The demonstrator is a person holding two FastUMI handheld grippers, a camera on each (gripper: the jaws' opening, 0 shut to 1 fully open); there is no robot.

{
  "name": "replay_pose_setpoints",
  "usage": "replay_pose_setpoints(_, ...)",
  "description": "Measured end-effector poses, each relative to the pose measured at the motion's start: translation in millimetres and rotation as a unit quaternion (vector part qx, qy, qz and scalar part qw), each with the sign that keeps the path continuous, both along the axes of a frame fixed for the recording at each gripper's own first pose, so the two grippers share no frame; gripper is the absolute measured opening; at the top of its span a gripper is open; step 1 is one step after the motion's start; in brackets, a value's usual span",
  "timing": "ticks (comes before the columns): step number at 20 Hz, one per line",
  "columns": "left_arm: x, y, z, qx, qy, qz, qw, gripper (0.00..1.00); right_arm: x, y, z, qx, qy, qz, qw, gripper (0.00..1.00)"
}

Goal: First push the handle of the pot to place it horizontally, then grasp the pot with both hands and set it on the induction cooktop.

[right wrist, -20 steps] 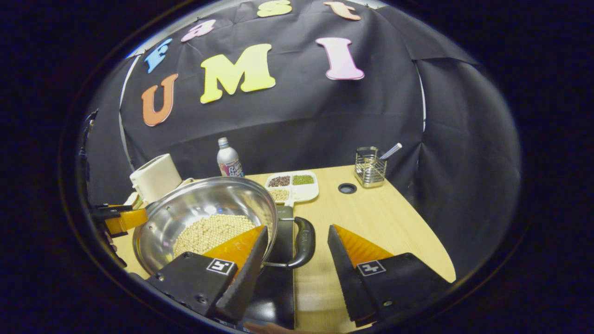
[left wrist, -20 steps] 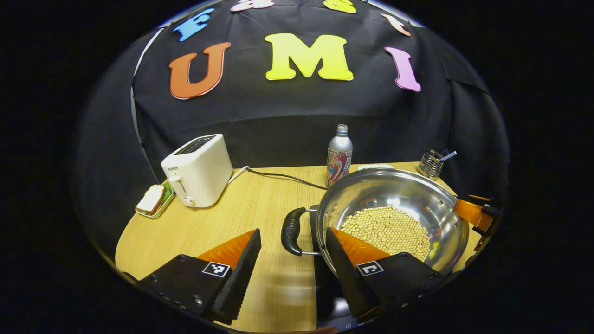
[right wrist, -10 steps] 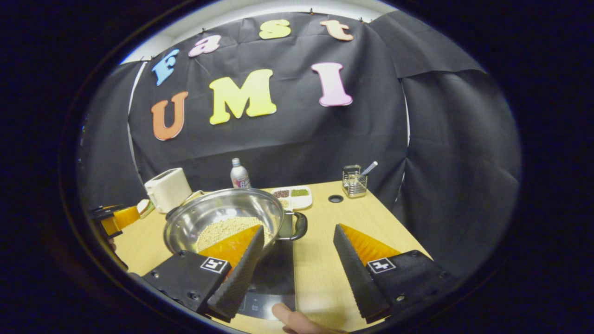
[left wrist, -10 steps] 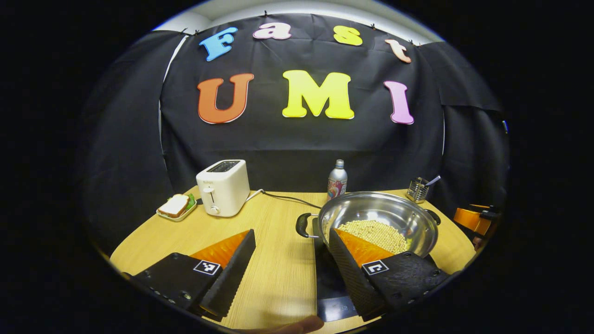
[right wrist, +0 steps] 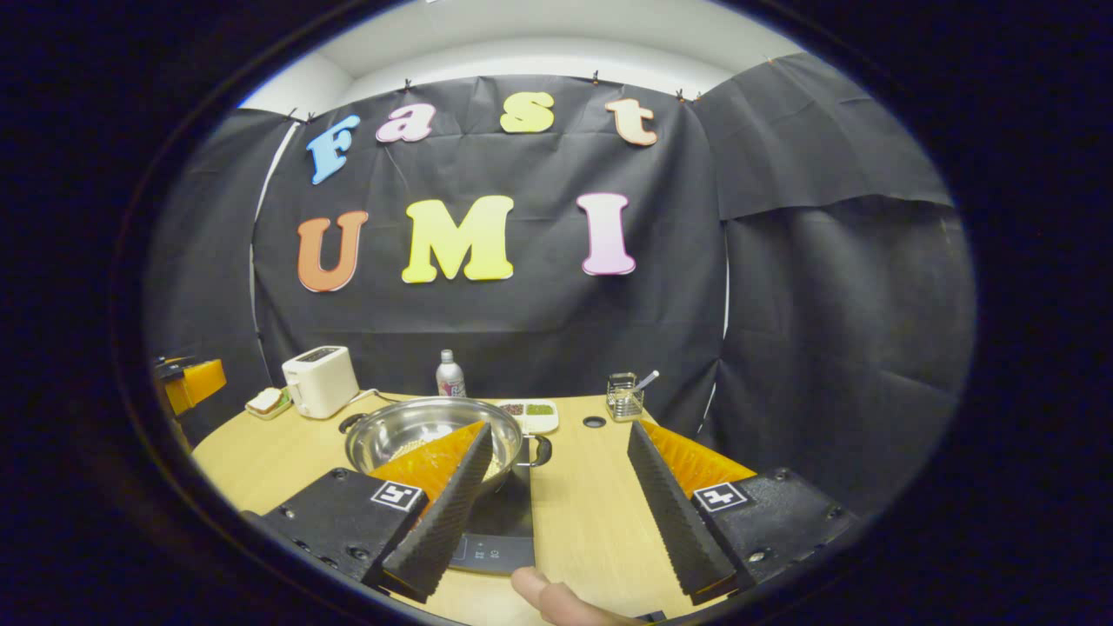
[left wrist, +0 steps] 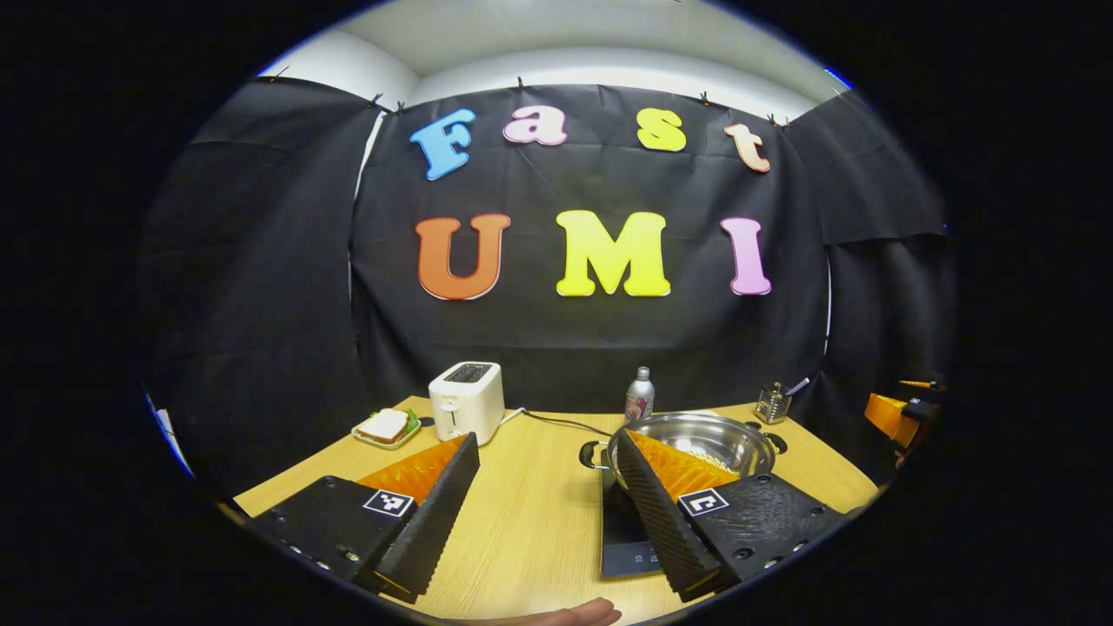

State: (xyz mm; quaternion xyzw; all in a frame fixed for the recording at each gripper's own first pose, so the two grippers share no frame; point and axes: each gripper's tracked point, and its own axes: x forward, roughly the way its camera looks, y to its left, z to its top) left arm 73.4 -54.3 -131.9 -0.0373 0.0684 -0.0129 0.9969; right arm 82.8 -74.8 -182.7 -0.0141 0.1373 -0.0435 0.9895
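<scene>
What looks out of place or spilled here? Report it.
Nothing stands out. The steel pot sits level on the induction cooktop, its beans inside with none spilled on the table. The toaster and bottle stand upright. Both grippers are open and clear.

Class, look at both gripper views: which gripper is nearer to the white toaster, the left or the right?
Left. The left gripper sits in front of the toaster, on the pot's toaster side. The right gripper is beyond the pot, with the toaster far off.
</scene>
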Motion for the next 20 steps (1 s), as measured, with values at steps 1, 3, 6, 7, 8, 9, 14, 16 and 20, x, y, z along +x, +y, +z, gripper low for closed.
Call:
replay_pose_setpoints(1, -7, 2, 10, -0.010, -0.008, -0.003, 1.000, 0.94, -9, 5, 15, 0.001, -0.010, 0.004, 1.000, 0.98)
replay_pose_setpoints(3, -23, 3, 21, -0.021, -0.005, -0.015, 1.000, 0.94, -26, 7, 40, -0.004, -0.032, 0.004, 0.999, 0.98)
replay_pose_setpoints(6, -38, 24, 50, -0.005, -0.026, 0.013, 1.000, 0.95, -51, 6, 68, -0.005, -0.054, -0.003, 0.998, 0.97)
replay_pose_setpoints(7, -42, 25, 59, -0.002, -0.036, 0.018, 0.999, 0.95, -57, 4, 74, -0.002, -0.057, -0.007, 0.998, 0.97)
replay_pose_setpoints(8, -47, 25, 66, -0.004, -0.045, 0.019, 0.999, 0.95, -64, 4, 81, -0.001, -0.059, -0.011, 0.998, 0.97)
replay_pose_setpoints(9, -51, 22, 71, -0.006, -0.052, 0.015, 0.998, 0.95, -69, 4, 89, 0.001, -0.070, -0.010, 0.998, 0.99)
replay_pose_setpoints(14, -69, 17, 82, 0.018, -0.071, -0.007, 0.997, 0.95, -96, 14, 120, 0.010, -0.118, 0.008, 0.993, 0.97)
replay_pose_setpoints(16, -69, 16, 81, 0.021, -0.083, -0.005, 0.996, 0.95, -105, 15, 121, 0.008, -0.127, 0.010, 0.992, 0.99)
replay_pose_setpoints(20, -76, 19, 79, 0.020, -0.087, 0.004, 0.996, 0.95, -109, 20, 137, -0.002, -0.180, 0.026, 0.983, 0.97)
